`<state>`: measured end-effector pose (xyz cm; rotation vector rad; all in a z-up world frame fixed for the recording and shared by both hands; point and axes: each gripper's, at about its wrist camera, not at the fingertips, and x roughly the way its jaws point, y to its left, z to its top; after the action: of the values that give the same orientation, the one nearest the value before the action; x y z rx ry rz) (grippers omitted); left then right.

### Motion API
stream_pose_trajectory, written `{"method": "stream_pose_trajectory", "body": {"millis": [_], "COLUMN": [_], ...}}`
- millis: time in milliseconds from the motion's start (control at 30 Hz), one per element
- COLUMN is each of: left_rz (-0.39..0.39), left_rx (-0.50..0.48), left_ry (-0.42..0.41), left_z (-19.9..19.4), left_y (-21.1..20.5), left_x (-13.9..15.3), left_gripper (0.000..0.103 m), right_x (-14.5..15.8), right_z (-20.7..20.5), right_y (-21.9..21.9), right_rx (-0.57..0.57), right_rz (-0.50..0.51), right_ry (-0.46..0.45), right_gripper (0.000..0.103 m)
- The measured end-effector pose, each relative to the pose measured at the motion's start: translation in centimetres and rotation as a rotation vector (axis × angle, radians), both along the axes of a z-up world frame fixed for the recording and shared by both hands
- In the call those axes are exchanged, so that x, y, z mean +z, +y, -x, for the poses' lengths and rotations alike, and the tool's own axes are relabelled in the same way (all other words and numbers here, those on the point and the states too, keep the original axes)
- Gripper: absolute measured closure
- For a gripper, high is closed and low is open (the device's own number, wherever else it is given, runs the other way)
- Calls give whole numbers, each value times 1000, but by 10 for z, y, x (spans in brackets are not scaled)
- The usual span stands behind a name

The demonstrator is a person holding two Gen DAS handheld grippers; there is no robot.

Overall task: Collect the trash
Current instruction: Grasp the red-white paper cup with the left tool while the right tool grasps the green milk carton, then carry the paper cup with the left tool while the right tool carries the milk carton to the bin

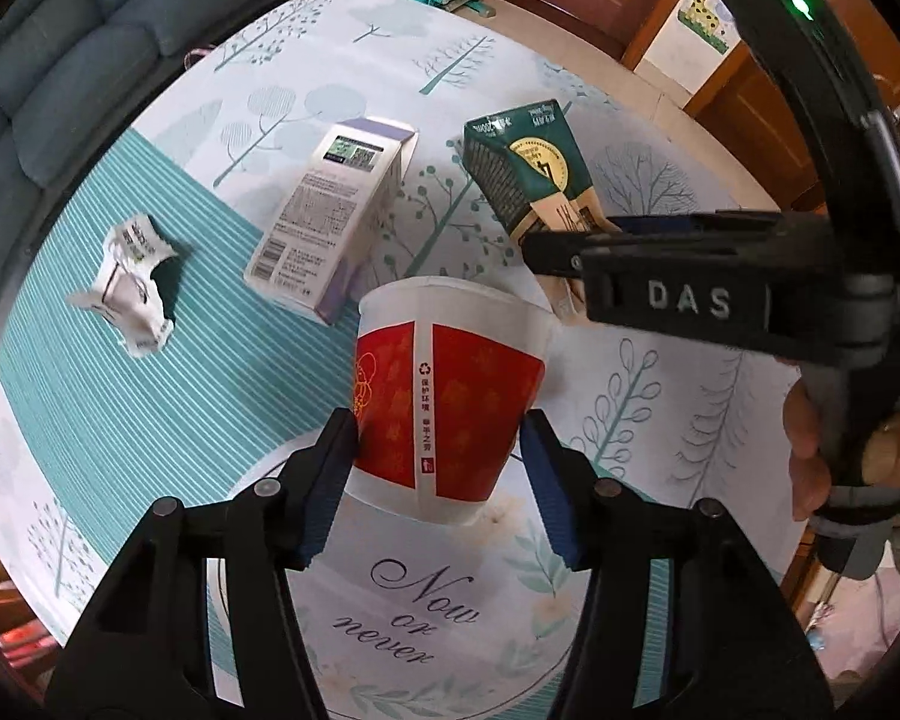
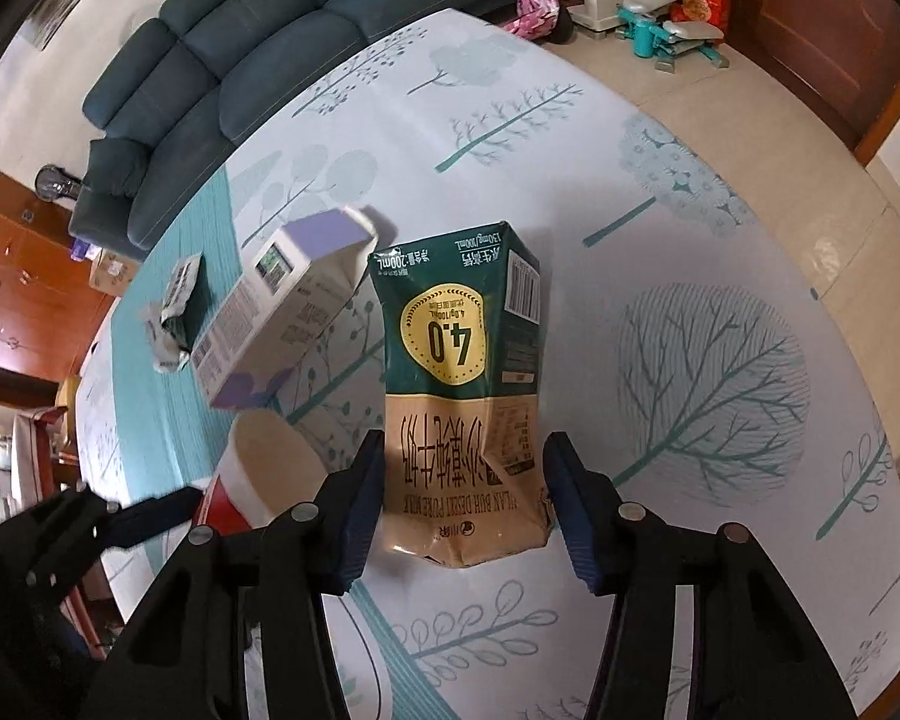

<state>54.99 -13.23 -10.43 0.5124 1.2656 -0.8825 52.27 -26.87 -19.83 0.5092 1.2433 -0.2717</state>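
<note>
The left gripper (image 1: 441, 441) pinches a red paper cup (image 1: 447, 396), mouth tipped toward 12 o'clock, long axis along the fingers. The right gripper (image 2: 463, 501) has its pads either side of a crumpled green milk carton (image 2: 462, 396) lying lengthwise toward 12 on the tablecloth (image 2: 720, 240); contact is unclear. At 10 o'clock lie a white box (image 2: 276, 312) and crumpled wrapper (image 2: 174, 312).

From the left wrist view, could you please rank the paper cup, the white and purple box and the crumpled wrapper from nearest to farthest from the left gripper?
1. Paper cup: between the left gripper's fingers.
2. White and purple box: just beyond the cup, slightly left.
3. Crumpled wrapper: far left, on the teal stripes.
</note>
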Motion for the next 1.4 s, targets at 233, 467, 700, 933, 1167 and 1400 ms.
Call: {"method": "stream_pose_trajectory", "body": {"millis": [233, 467, 700, 933, 1167, 1400], "left_rz": [-54, -112, -18, 79, 147, 158], "left_rx": [10, 1, 48, 114, 216, 395], "left_ry": [18, -21, -15, -18, -34, -88], "left_z": [-9, -4, 12, 66, 158, 282], "left_y": [-14, -32, -16, 29, 61, 83], "left_x": [-8, -22, 0, 41, 86, 109], "left_gripper": [49, 40, 50, 51, 51, 51], "right_x": [-1, 7, 34, 62, 99, 105], "right_z": [20, 56, 97, 153, 242, 335], "right_y": [7, -2, 2, 10, 22, 21], "right_rx": [16, -31, -4, 20, 168, 337], "right_rz": [-17, -72, -106, -189, -256, -343], "right_ry": [-5, -32, -87, -150, -224, -232], "right_gripper": [52, 53, 54, 55, 55, 55]}}
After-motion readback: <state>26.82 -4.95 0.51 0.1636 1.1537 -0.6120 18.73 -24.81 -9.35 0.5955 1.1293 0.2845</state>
